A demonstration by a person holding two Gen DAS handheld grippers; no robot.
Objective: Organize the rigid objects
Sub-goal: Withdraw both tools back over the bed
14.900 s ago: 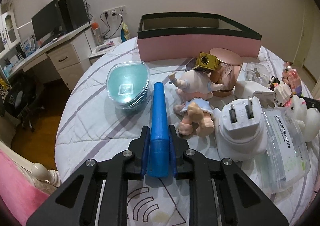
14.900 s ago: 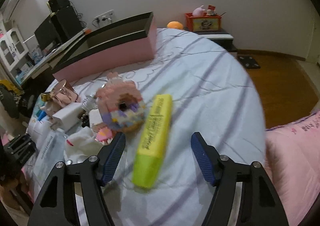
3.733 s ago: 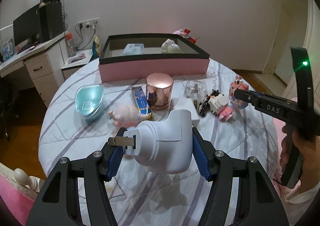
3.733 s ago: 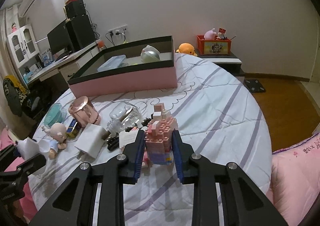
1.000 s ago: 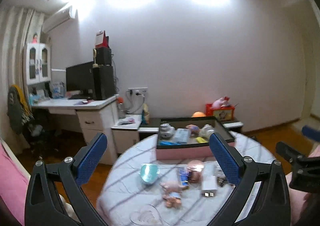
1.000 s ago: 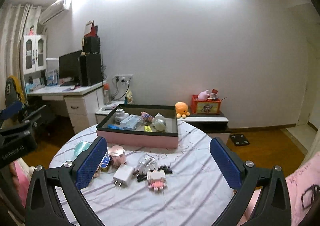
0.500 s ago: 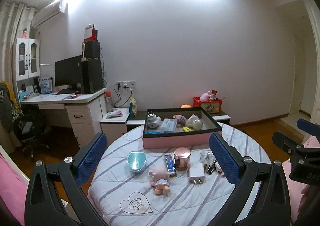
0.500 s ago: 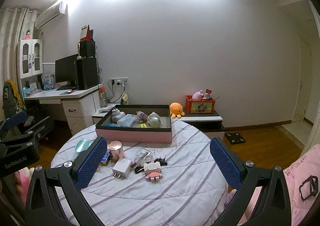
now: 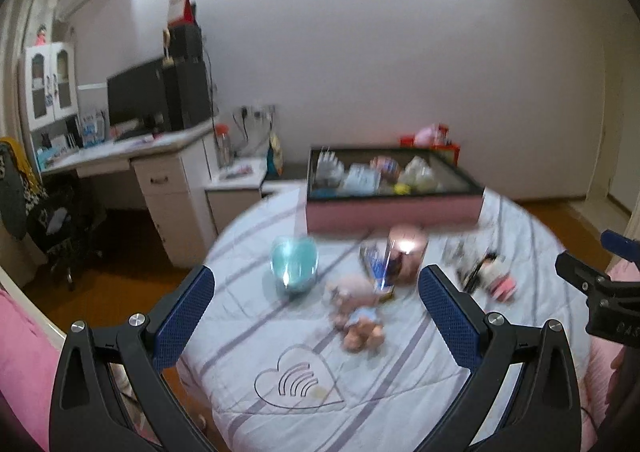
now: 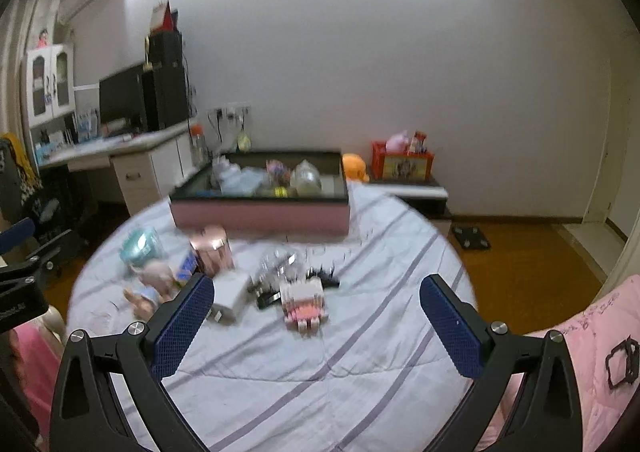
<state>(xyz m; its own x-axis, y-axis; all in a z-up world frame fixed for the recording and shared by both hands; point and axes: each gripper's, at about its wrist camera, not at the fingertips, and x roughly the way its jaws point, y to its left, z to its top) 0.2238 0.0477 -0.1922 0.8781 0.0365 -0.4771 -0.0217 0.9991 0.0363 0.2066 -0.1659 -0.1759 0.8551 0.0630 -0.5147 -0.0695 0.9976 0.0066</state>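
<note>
Both grippers are open and hold nothing. My left gripper (image 9: 316,300) hovers over the near side of the round bed; between its fingers I see a baby doll (image 9: 356,312), a teal heart case (image 9: 294,262) and a rose-gold cup (image 9: 406,254). My right gripper (image 10: 316,310) looks at a pink block figure (image 10: 304,302), a white plug adapter (image 10: 232,296), a clear bulb (image 10: 276,266) and black clips. The pink box (image 10: 260,214) with a black rim stands at the far side and holds several items. Both views are blurred.
A desk (image 9: 132,156) with a monitor stands at the left, and a low nightstand (image 10: 404,188) with an orange toy box at the back right. A pink pillow (image 10: 580,356) lies at the right edge. The bedspread (image 9: 360,384) has free room near me.
Both grippers have moved down and closer to the bed, so the objects look larger. They stay open and empty.
</note>
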